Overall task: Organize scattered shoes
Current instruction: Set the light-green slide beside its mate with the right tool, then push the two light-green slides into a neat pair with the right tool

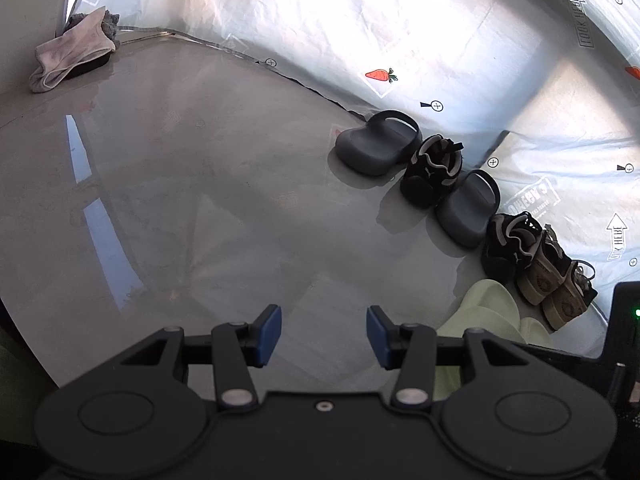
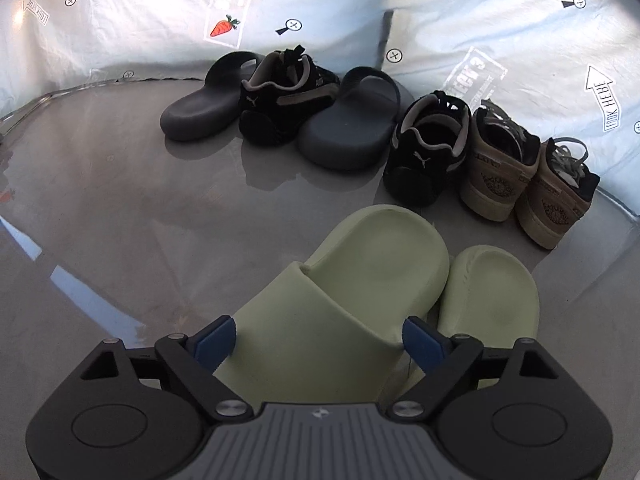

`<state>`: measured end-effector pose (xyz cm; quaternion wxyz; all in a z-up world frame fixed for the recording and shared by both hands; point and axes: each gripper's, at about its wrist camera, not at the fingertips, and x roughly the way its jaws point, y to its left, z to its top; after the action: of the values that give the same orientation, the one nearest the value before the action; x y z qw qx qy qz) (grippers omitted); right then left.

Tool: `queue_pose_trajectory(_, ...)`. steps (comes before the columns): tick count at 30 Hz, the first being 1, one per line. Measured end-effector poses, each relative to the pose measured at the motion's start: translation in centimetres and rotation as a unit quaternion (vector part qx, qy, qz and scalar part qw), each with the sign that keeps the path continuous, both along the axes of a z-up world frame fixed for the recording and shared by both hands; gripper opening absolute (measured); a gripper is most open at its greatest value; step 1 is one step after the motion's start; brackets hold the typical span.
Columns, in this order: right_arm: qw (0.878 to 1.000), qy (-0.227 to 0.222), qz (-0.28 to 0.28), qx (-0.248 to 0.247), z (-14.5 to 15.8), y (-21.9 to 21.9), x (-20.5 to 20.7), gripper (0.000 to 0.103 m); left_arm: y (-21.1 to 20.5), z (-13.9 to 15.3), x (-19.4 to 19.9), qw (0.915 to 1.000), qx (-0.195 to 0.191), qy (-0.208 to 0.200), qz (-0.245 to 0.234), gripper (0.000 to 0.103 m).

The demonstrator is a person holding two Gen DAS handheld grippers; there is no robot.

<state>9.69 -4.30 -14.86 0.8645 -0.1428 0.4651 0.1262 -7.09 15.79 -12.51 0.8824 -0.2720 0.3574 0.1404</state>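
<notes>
The right gripper sits nearest the lens, its blue-padded fingers spread wide to either side of a green slide. The slide's strap lies between them; the left pad stands at the strap's edge and the right pad close by its other side, but whether either touches cannot be told. The slide rests on the floor, heel pointing away. Just beside it, to the right, lies a second green slide, the two touching or nearly so.

Beyond them a row of shoes stands along a white sheet printed with carrots and arrows: a grey slide, a black sneaker, another grey slide, a second black sneaker, then two tan sneakers side by side at the right end, heels toward the camera.

The left gripper hangs above bare floor, its fingers partly apart with nothing between them. The green slides show only as a pale shape at its right, partly behind the gripper body. The same row runs off diagonally along the sheet. Far off at the upper left, a crumpled cloth lies by the wall.
</notes>
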Motion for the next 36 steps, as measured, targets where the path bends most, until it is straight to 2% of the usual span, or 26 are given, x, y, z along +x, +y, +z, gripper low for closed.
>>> queue_pose_trajectory(9, 0.995, 0.013, 0.097, -0.002, 0.4, -3.6, -1.7, 0.09, -2.0, -0.2, 1.3, 0.9991, -0.005, -0.004, -0.042, 0.048)
queue_pose_trajectory(12, 0.993, -0.012, 0.118, 0.012, 0.7, -5.4, -3.1, 0.09, -2.6, -0.2, 1.8, 0.9983, -0.004, -0.005, -0.058, 0.048)
queue_pose_trajectory(14, 0.994, -0.054, 0.095, 0.009, 1.4, -6.3, -4.4, 0.091, -2.8, -0.3, 2.2, 0.9979, -0.004, -0.009, -0.063, 0.048)
queue_pose_trajectory(16, 0.996, -0.088, 0.027, 0.021, 2.6, -7.6, -5.8, 0.091, -3.0, -0.4, 2.6, 0.9976, -0.006, -0.011, -0.068, 0.048)
queue_pose_trajectory(17, 0.996, -0.083, -0.021, 0.033, 3.0, -8.4, -6.6, 0.091, -3.1, -0.6, 2.9, 0.9974, -0.01, -0.011, -0.07, 0.048)
queue_pose_trajectory(18, 0.995, -0.076, -0.045, 0.038, 3.0, -8.9, -7.2, 0.09, -3.2, -0.7, 3.1, 0.9973, -0.011, -0.01, -0.071, 0.048)
queue_pose_trajectory(19, 0.996, -0.068, -0.051, 0.036, 2.8, -9.2, -7.8, 0.088, -3.3, -0.8, 3.4, 0.9972, -0.012, -0.01, -0.073, 0.048)
queue_pose_trajectory(20, 0.997, -0.056, -0.051, 0.028, 2.2, -9.4, -8.7, 0.079, -3.4, -0.9, 3.5, 0.9971, -0.013, -0.011, -0.073, 0.048)
queue_pose_trajectory(21, 0.997, -0.045, -0.051, 0.021, 1.7, -9.7, -9.7, 0.074, -3.5, -1.0, 3.6, 0.9971, -0.014, -0.011, -0.074, 0.048)
queue_pose_trajectory(25, 0.998, -0.063, -0.013, -0.003, -1.1, -9.2, -12.4, 0.071, -3.7, -1.2, 3.8, 0.9967, -0.016, -0.009, -0.079, 0.048)
queue_pose_trajectory(31, 0.995, -0.067, -0.067, 0.036, -2.0, -9.9, -10.6, 0.07, -3.7, -1.7, 3.5, 0.9961, -0.01, 0.005, -0.087, 0.048)
queue_pose_trajectory(33, 0.994, -0.076, -0.066, 0.037, -2.4, -10.0, -10.3, 0.07, -3.6, -1.8, 3.5, 0.996, -0.01, 0.008, -0.088, 0.048)
queue_pose_trajectory(34, 0.994, -0.081, -0.064, 0.038, -2.5, -10.0, -10.3, 0.069, -3.5, -1.8, 3.5, 0.996, -0.01, 0.008, -0.089, 0.048)
queue_pose_trajectory(36, 0.993, -0.089, -0.061, 0.042, -2.5, -9.9, -10.2, 0.059, -3.5, -1.9, 3.6, 0.996, -0.01, 0.006, -0.088, 0.048)
